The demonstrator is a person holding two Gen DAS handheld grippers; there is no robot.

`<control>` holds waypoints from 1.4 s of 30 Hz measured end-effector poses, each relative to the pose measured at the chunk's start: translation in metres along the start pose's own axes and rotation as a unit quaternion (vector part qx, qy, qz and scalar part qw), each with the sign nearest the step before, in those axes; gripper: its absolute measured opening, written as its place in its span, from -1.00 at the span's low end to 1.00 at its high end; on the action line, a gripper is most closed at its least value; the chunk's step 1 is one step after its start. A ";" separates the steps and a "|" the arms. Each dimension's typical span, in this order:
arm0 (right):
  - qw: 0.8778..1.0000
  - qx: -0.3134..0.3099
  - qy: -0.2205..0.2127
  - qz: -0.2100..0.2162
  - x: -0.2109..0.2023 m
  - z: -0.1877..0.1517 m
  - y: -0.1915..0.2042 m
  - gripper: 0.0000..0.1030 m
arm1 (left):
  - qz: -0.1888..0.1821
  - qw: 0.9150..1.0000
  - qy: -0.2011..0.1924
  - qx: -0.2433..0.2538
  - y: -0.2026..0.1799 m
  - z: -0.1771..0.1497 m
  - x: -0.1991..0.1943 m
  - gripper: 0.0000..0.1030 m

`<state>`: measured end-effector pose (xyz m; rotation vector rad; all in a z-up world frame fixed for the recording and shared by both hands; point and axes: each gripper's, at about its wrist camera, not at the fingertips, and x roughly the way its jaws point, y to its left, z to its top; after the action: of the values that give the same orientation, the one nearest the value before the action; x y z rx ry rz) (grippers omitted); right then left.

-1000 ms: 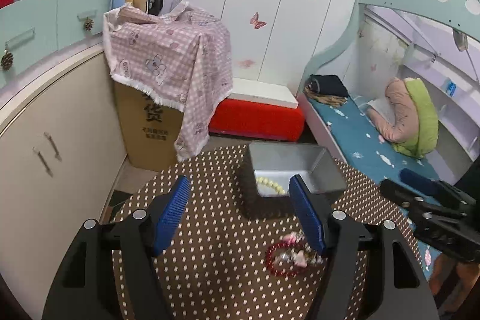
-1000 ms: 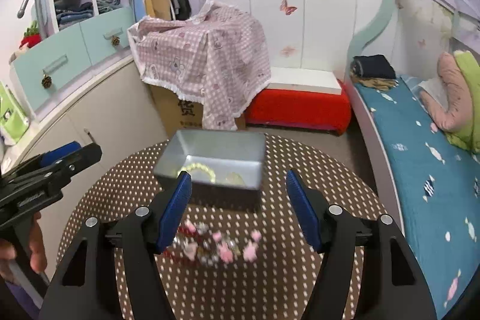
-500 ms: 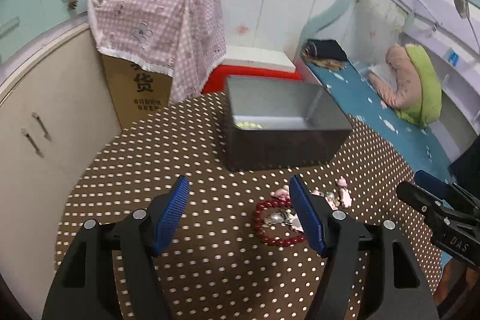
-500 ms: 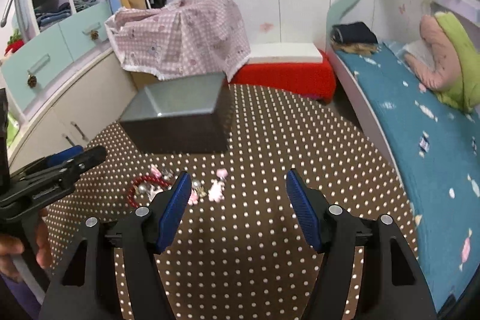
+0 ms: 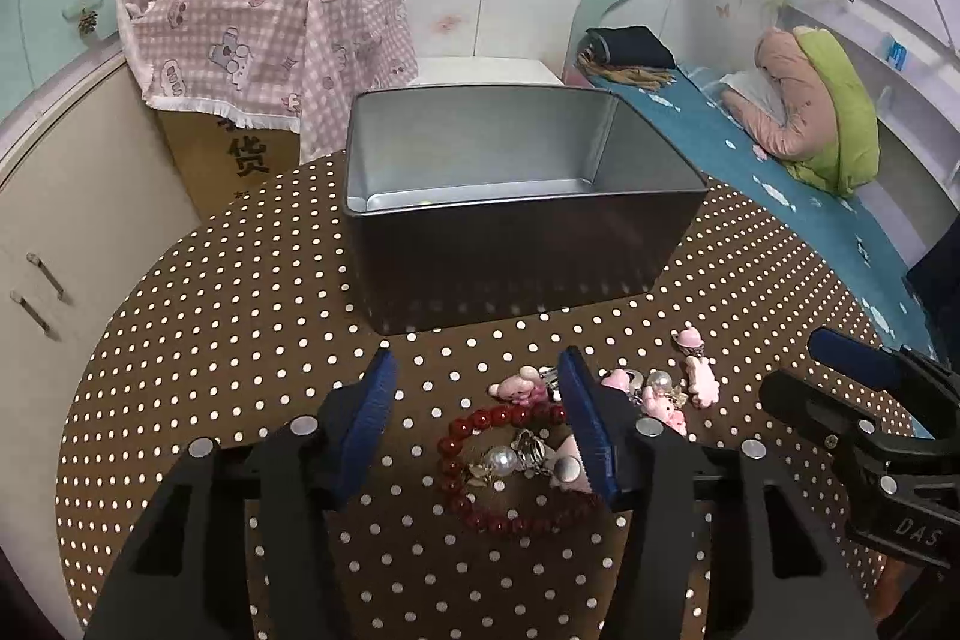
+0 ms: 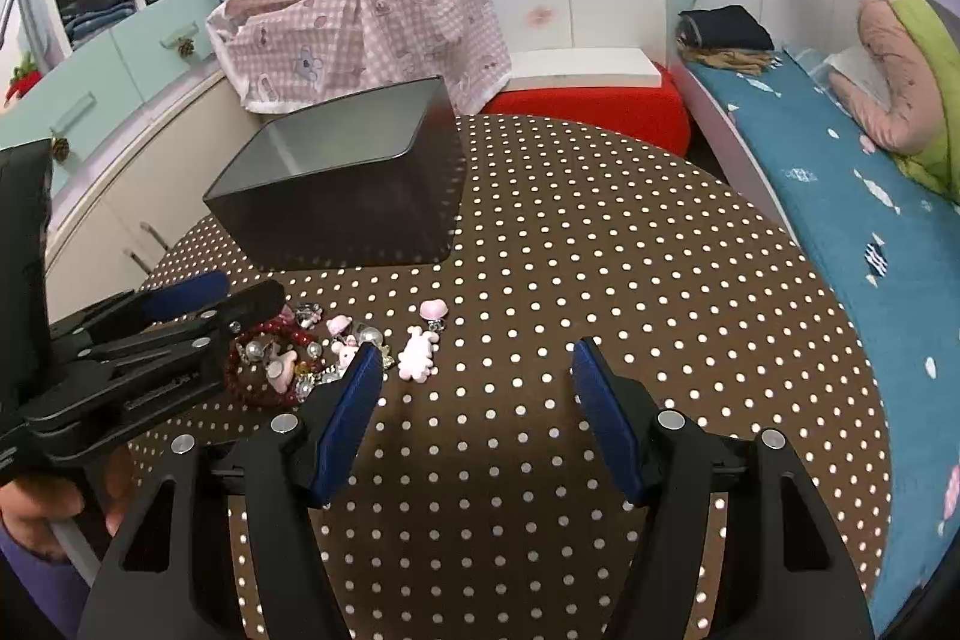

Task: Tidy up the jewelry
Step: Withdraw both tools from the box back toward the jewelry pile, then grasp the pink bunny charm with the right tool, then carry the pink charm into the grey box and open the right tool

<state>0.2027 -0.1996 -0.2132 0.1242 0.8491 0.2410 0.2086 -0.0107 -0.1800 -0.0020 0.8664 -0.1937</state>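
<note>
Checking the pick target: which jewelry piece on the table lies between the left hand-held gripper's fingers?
The red bead bracelet, the only closed ring of dark red beads; it lies partly between the open left hand-held gripper. The loose pink charms lie farther right.

Cardboard box [image 5: 231,160], left of frame in left wrist view, under pink checked cloth [image 5: 264,34]: large black Chinese character "货" on front; smaller print below cut off, unreadable.

Right tongs [image 5: 840,382], lower right corner of same view: white letters "DAS" on black body, rest cut off at frame edge.

Right wrist view: no readable text.
</note>
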 end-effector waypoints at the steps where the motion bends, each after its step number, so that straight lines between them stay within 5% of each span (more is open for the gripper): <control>1: 1.000 0.000 0.000 0.002 0.002 0.000 0.000 0.24 | 0.001 1.000 0.001 0.001 0.000 0.000 0.002 -0.01; 7: 1.000 -0.001 0.007 0.002 0.010 0.003 0.003 0.24 | -0.016 1.000 0.006 0.007 -0.001 -0.002 0.008 -0.64; 13: 1.000 -0.009 0.018 -0.006 0.019 0.000 0.006 0.24 | -0.035 0.999 -0.006 -0.016 0.011 0.000 -0.002 -0.88; 22: 0.999 -0.032 0.024 -0.025 0.025 0.006 0.017 0.23 | -0.063 0.995 -0.045 -0.056 0.041 0.010 -0.043 -0.89; 30: 0.997 -0.056 0.039 -0.041 0.041 0.009 0.032 -0.14 | -0.065 0.994 -0.069 -0.063 0.057 0.013 -0.066 -0.89; 36: 0.996 -0.063 0.044 -0.038 0.042 0.011 0.035 -0.65 | -0.076 0.993 -0.068 -0.066 0.061 0.014 -0.067 -0.89; 42: 0.997 -0.063 0.040 -0.031 0.033 0.009 0.036 -0.67 | -0.094 0.990 -0.075 -0.066 0.061 0.018 -0.075 -0.89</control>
<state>0.2250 -0.1563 -0.2240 -0.0310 0.9124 0.2413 0.1853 0.0601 -0.1163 -0.2205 0.7268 -0.3093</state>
